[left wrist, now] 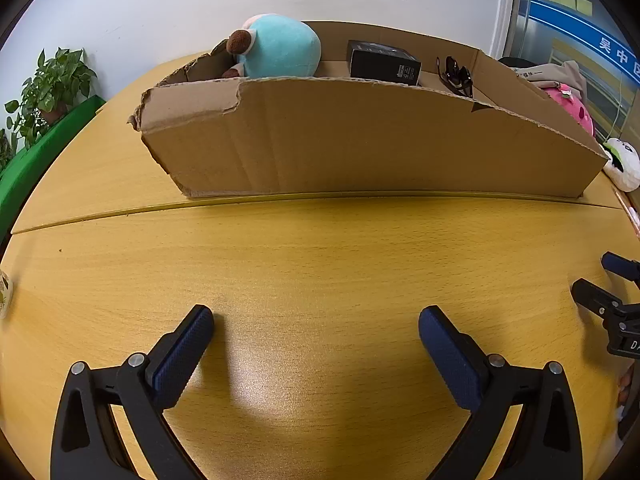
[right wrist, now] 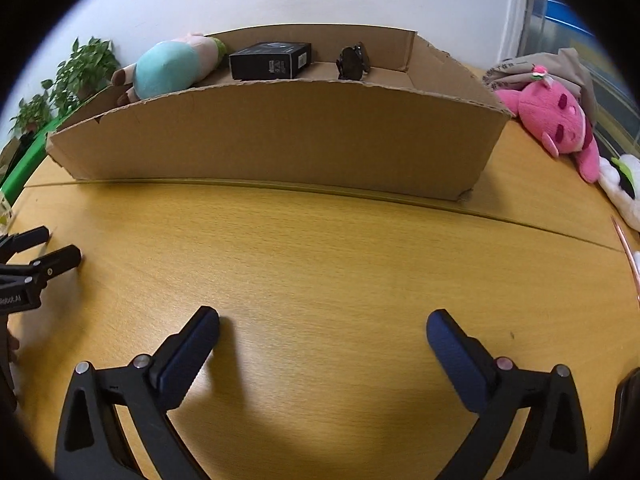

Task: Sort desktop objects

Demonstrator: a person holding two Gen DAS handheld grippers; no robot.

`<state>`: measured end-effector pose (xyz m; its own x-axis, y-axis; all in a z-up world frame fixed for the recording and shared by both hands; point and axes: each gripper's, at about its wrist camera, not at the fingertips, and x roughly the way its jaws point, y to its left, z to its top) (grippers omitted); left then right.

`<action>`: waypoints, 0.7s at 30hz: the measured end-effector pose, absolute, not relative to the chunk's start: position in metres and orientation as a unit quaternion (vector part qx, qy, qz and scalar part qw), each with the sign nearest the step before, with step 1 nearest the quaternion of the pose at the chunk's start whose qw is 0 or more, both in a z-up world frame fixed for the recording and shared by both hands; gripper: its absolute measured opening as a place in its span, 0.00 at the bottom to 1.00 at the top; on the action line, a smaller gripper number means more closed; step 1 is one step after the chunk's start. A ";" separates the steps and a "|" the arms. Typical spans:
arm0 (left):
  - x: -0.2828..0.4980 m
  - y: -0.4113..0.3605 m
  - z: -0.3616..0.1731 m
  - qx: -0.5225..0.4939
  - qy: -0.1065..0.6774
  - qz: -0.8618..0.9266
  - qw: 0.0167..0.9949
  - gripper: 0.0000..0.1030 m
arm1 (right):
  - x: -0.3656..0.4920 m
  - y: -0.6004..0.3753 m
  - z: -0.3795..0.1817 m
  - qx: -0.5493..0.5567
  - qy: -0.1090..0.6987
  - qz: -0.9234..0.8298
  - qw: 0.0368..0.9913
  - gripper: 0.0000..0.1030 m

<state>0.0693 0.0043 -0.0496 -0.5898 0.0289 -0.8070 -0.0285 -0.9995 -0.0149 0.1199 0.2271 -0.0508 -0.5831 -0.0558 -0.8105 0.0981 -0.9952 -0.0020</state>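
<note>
A shallow cardboard box (left wrist: 360, 140) (right wrist: 280, 136) stands at the back of the wooden table (left wrist: 320, 260). In it lie a turquoise plush toy (left wrist: 280, 46) (right wrist: 168, 66), a black carton (left wrist: 384, 64) (right wrist: 270, 60) and dark sunglasses (left wrist: 458, 76) (right wrist: 354, 62). My left gripper (left wrist: 316, 320) is open and empty over bare table in front of the box. My right gripper (right wrist: 322, 326) is open and empty too, beside it. Each shows at the edge of the other's view: the right gripper (left wrist: 604, 284), the left gripper (right wrist: 46, 246).
A pink plush toy (right wrist: 560, 120) (left wrist: 572, 108) and a white plush (right wrist: 624, 188) (left wrist: 622, 164) lie right of the box, with a grey cloth (right wrist: 540, 68) behind. A potted plant (left wrist: 48, 88) (right wrist: 84, 68) on a green ledge is at the left. A pink pen (right wrist: 628, 252) lies at the right edge.
</note>
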 end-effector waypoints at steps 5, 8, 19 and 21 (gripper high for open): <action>0.069 0.005 -0.050 -0.453 0.000 0.891 0.016 1.00 | 0.121 0.227 -0.051 0.455 0.022 -0.889 0.042 1.00; 0.069 0.005 -0.050 -0.453 0.000 0.892 0.016 1.00 | 0.122 0.227 -0.051 0.455 0.022 -0.889 0.042 1.00; 0.069 0.006 -0.050 -0.453 0.000 0.892 0.016 1.00 | 0.123 0.227 -0.052 0.454 0.022 -0.890 0.042 1.00; 0.069 0.006 -0.050 -0.453 0.000 0.892 0.016 1.00 | 0.124 0.227 -0.052 0.454 0.022 -0.890 0.042 1.00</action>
